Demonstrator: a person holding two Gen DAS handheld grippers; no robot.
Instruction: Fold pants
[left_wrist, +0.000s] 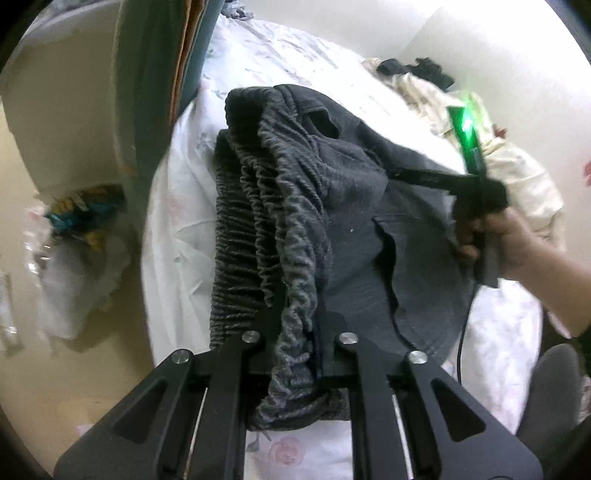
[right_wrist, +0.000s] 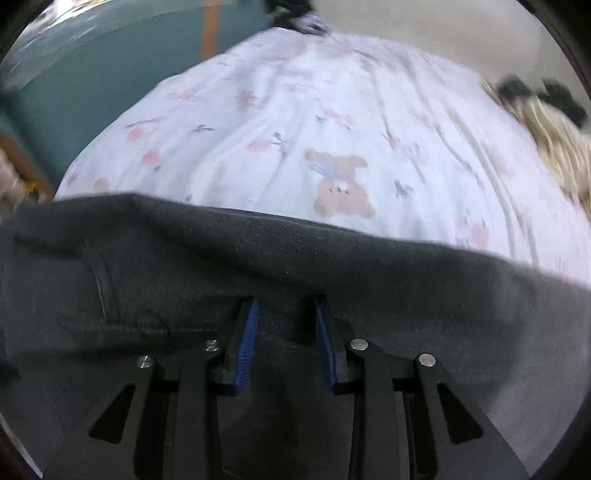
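The dark grey pants (left_wrist: 351, 192) lie bunched on a white flowered bed sheet (left_wrist: 258, 48). My left gripper (left_wrist: 297, 321) is shut on their gathered elastic waistband, which hangs down between the fingers. At the pants' right edge a hand (left_wrist: 517, 240) holds my right gripper (left_wrist: 406, 175), with a green light on its body. In the right wrist view the right gripper (right_wrist: 284, 306) points down onto the pants (right_wrist: 332, 251). Its blue pads (right_wrist: 247, 332) stand apart with bare faces, and the fabric lies under and past the fingertips.
The sheet (right_wrist: 295, 110) shows a teddy bear print beyond the pants. A cream cloth pile (left_wrist: 517, 166) and a black item (left_wrist: 424, 70) lie at the far right. A green cabinet (left_wrist: 155, 74) stands left of the bed, with a plastic bag (left_wrist: 74, 229) on the floor. A black cable (left_wrist: 461, 332) trails below the hand.
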